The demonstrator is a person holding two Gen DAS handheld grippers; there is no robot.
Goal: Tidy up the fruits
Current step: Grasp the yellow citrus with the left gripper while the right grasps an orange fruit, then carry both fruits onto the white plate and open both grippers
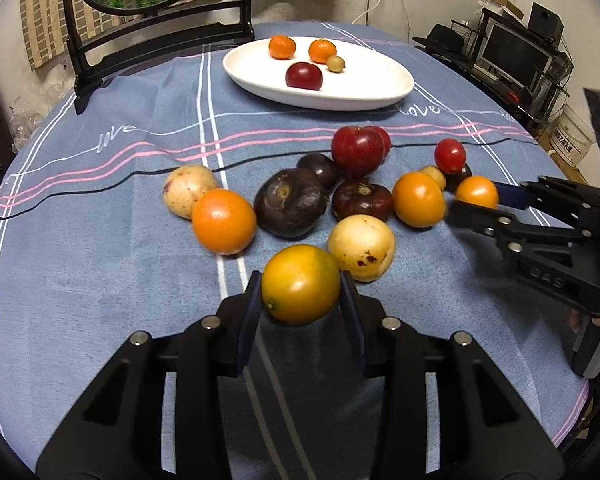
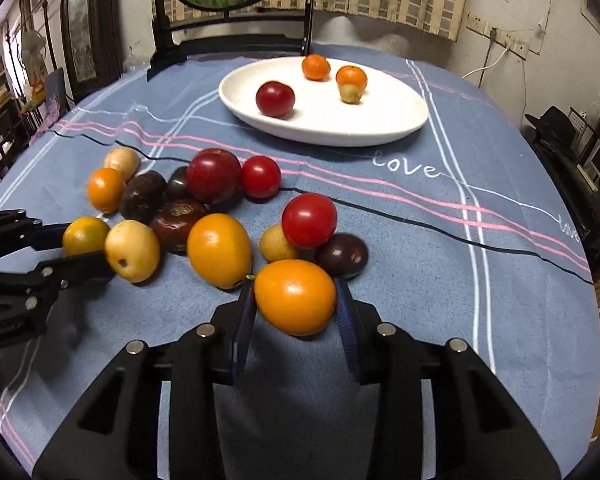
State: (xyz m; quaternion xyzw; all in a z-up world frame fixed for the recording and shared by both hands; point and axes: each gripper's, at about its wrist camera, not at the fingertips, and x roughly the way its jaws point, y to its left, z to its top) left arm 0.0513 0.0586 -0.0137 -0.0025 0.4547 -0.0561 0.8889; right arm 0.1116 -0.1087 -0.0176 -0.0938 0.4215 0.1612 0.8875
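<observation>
My left gripper [image 1: 301,300] is clamped on a yellow-orange citrus [image 1: 300,283], its blue pads pressing on both sides of the fruit at the near edge of the pile. My right gripper [image 2: 295,306] grips an orange oval fruit [image 2: 295,297] the same way, pads tight against its flanks; seen from the left wrist, that fruit sits at the pile's right end between the dark fingers.

The surface [image 1: 100,280] is covered by a blue cloth with white, pink and black stripes. The loose fruit lies clustered across its middle. Just behind my left catch sits a pale yellow fruit with brown spots [image 1: 361,247], touching a dark brown one [image 1: 362,200]. To the left lie a round orange [image 1: 224,221] and another pale fruit [image 1: 188,195] behind it. A big dark purple fruit [image 1: 290,203] sits in the centre, with a red apple [image 1: 358,150] further back. Near my right catch rest a small red fruit [image 2: 309,220], a dark plum [image 2: 342,255] and a larger orange oval [image 2: 219,250].

At the far side stands a white oval plate [image 1: 364,92] holding two small oranges [image 1: 282,47], a red plum [image 1: 304,76] and a small tan fruit [image 1: 335,63].
</observation>
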